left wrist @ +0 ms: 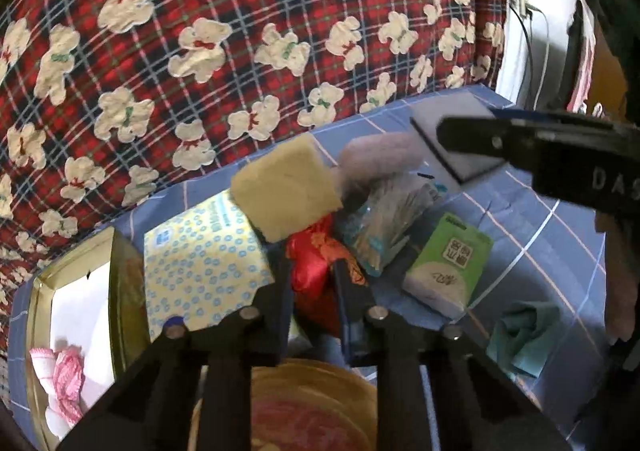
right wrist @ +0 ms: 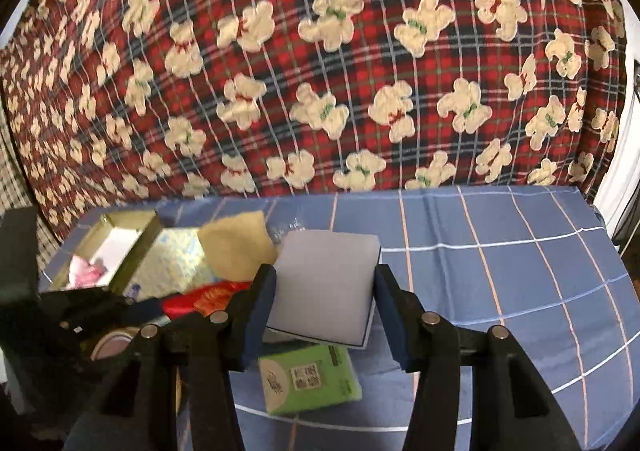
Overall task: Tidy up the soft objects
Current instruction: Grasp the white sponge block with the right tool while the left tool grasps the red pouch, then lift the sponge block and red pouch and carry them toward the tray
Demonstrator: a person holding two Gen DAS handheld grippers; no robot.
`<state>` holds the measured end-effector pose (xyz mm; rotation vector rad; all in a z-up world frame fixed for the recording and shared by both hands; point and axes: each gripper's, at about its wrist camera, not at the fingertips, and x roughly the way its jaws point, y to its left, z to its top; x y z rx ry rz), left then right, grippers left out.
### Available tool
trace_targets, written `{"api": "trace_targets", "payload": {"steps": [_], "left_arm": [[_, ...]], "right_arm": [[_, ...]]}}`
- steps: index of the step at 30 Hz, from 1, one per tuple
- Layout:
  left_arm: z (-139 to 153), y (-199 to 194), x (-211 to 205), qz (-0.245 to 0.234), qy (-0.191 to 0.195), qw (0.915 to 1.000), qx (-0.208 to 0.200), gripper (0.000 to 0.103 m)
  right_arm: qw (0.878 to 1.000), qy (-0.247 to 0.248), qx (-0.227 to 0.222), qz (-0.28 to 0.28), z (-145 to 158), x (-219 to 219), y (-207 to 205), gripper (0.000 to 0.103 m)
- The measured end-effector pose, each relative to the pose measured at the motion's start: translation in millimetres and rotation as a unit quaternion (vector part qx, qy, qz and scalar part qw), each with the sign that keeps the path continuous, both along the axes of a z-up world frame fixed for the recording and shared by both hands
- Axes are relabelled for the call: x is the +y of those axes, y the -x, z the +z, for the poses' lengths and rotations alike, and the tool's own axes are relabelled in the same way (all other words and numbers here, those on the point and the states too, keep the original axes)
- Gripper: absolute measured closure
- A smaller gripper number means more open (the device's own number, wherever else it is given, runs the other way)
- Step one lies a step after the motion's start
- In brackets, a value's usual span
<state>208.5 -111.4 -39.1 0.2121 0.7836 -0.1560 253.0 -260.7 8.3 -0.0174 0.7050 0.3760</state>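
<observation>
A red satin pouch (left wrist: 316, 263) on the desk (right wrist: 520, 271) is pinched by the left gripper (left wrist: 310, 251); a white sponge block (right wrist: 324, 283) is clamped, lifted, in the right gripper (right wrist: 324, 311). Carriage to the gold box (left wrist: 120, 271) is judged next.

We seem to be in a home, likely a bedroom. A red plaid blanket (right wrist: 320, 63) printed with teddy bears hangs behind a surface spread with a blue checked sheet (right wrist: 500, 271). Household odds lie about: tissue packs (left wrist: 444, 263), a sponge (left wrist: 288, 187), a gold box (left wrist: 80, 311) holding pink cloth (left wrist: 64, 375).
</observation>
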Motion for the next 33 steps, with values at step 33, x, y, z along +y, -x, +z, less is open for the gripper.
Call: {"api": "trace_targets", "payload": {"steps": [33], "left_arm": [[55, 59, 19, -0.021, 0.086, 0.9788, -0.185, 0.100]], "right_arm": [[0.994, -0.091, -0.057, -0.030, 1, -8, 7, 0.050]]}}
